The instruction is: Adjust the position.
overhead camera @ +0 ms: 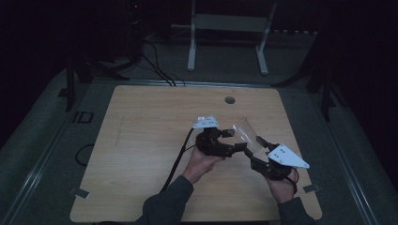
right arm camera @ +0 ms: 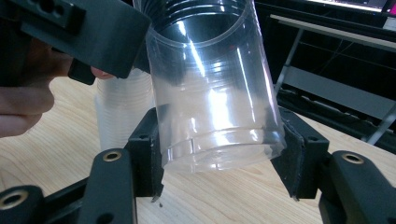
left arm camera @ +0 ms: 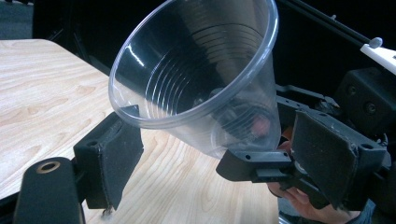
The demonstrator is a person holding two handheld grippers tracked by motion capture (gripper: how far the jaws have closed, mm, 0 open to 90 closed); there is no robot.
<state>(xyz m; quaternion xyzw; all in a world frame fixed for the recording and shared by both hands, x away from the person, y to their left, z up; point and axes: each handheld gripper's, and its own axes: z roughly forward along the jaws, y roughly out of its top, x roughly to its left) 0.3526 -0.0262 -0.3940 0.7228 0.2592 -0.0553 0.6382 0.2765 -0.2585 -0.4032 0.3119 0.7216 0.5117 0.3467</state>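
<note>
- My clear plastic cup (overhead camera: 244, 131) (left arm camera: 196, 74) (right arm camera: 217, 93) has a ribbed wall and an intact rim.
- It hangs tilted above the table, its base pinched.

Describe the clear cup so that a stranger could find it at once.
Look above the right half of the wooden table, between the person's two hands. There the right tool clamps the base of a clear plastic cup, the one see-through thing among black parts.

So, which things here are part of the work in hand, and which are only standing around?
Part of the work:
- clear plastic cup, held off the table
- right gripper, shut on the cup's base
- left gripper, jaws open around the cup's rim

Only standing around:
- wooden table
- round hole in the table
- white metal frame on the floor behind
- black cables on the floor
</note>
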